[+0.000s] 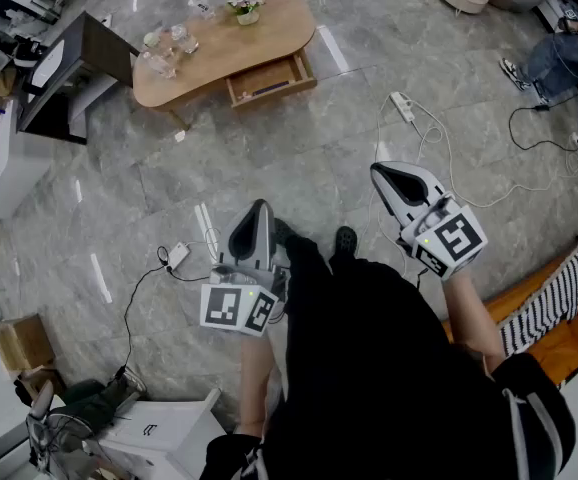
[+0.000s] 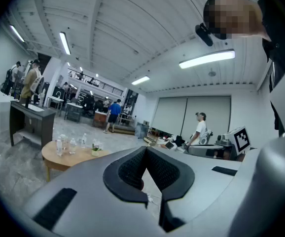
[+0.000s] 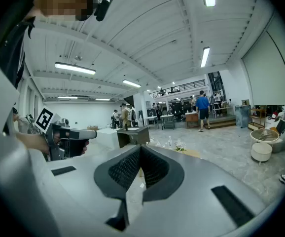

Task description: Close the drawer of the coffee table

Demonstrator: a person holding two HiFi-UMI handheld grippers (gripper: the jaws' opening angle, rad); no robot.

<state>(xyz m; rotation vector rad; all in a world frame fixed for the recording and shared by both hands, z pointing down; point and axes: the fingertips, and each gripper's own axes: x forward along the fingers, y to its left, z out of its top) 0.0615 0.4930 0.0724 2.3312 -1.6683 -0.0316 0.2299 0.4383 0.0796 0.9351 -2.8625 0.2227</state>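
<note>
Wood drawer [image 1: 272,80] out, well apart from L gripper [image 1: 259,209], R gripper [image 1: 382,174]

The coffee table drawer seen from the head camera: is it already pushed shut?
No: the drawer sticks out from the front of the coffee table, with its inside showing.

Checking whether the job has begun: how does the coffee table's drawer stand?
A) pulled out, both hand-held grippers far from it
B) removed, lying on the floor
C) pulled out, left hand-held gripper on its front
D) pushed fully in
A: the drawer juts open from the coffee table, while the left hand-held gripper and right hand-held gripper hang far from it.
</note>
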